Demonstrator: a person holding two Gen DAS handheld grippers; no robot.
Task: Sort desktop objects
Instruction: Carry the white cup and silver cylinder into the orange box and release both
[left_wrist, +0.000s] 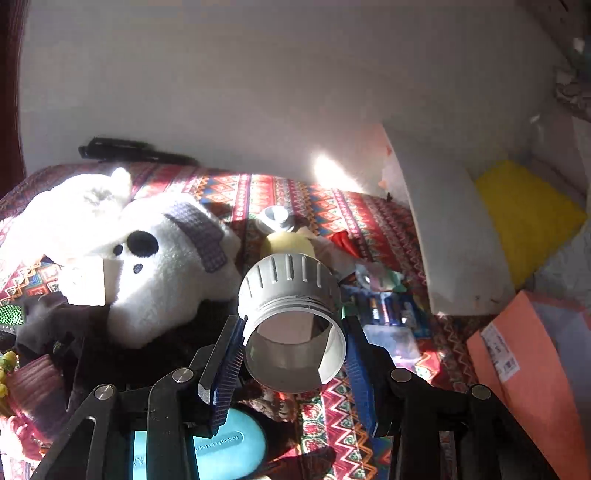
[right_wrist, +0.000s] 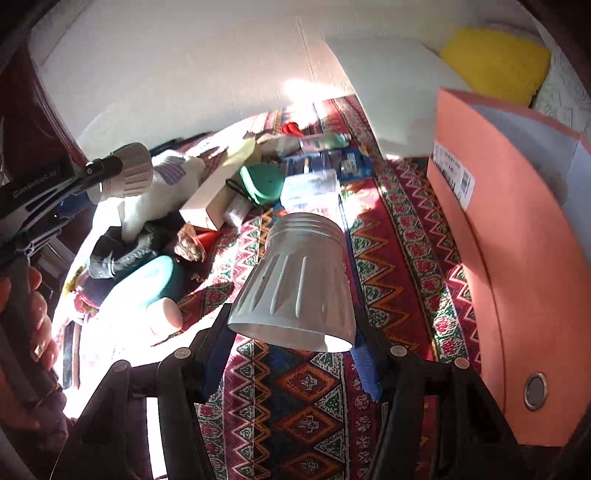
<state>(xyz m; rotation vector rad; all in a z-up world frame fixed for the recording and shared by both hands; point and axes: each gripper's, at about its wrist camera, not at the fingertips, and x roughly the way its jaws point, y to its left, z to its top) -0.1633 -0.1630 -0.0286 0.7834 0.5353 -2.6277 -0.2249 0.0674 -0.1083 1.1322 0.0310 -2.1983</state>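
each hand-held gripper clamps a grey piece: left hand-held gripper holds a threaded collar, right hand-held gripper a ribbed shade, its threaded end forward; collar lies up-left of shade.

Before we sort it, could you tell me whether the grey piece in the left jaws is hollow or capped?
Hollow: the grey ribbed sleeve shows an open, empty bore.
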